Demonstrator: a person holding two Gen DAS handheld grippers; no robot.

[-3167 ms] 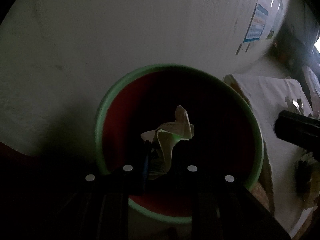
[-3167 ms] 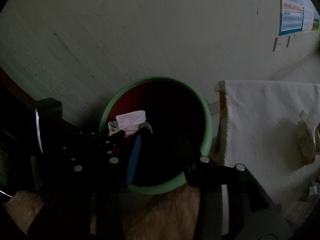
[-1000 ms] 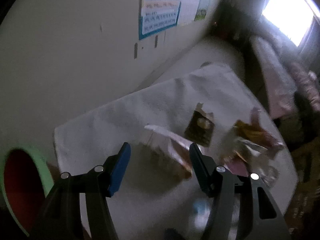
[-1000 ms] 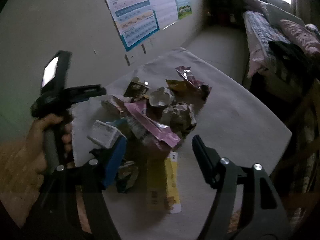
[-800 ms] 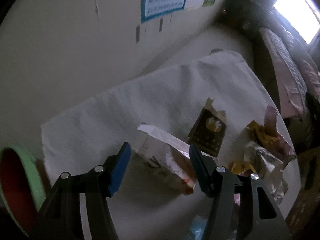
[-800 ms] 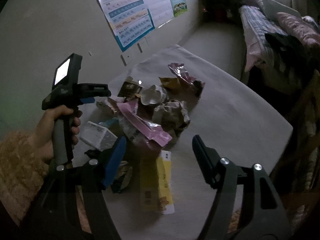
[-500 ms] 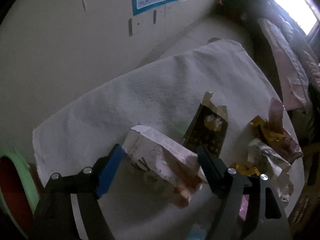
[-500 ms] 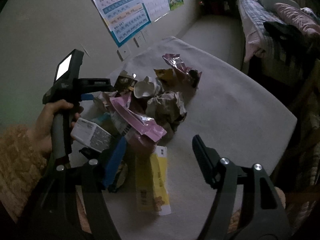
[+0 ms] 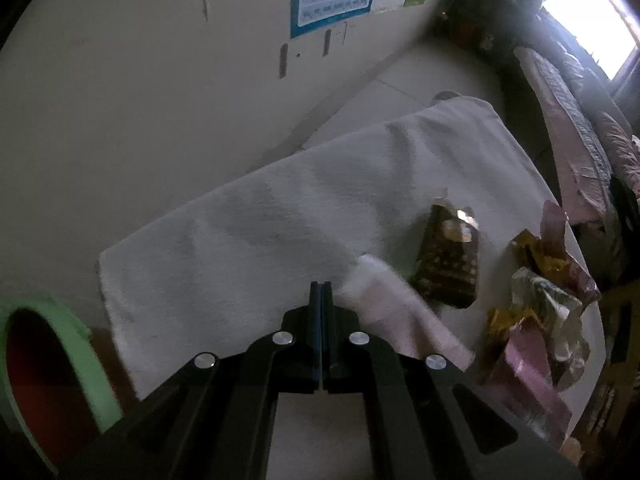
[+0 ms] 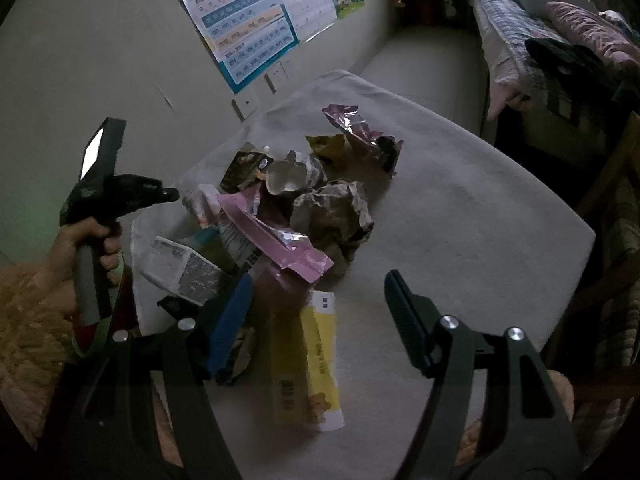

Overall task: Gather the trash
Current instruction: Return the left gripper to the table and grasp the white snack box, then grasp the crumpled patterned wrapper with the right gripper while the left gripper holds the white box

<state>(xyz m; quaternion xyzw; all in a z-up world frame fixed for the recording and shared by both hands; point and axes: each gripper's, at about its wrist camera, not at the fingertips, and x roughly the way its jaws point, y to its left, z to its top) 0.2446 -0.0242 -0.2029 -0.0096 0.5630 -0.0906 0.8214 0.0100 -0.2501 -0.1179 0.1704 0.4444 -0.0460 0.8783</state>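
A heap of wrappers lies on the white-clothed table (image 10: 460,208): a pink wrapper (image 10: 276,240), a crumpled brown paper (image 10: 332,212), a yellow packet (image 10: 308,364), a white carton (image 10: 180,268) and a dark snack bag (image 9: 448,264). My left gripper (image 9: 321,300) is shut, its tips beside a pale pinkish-white wrapper (image 9: 400,316); whether it pinches it I cannot tell. It shows in the right wrist view (image 10: 170,194) at the heap's left edge. My right gripper (image 10: 320,312) is open above the yellow packet.
A green-rimmed red bin (image 9: 68,352) stands on the floor left of the table. Posters (image 10: 248,24) hang on the wall behind. A bed with bedding (image 10: 560,32) is at the far right.
Both grippers left the bin and came over the table. My left gripper, open half a second ago around the pale wrapper, has shut. The right gripper stayed open and hardly moved.
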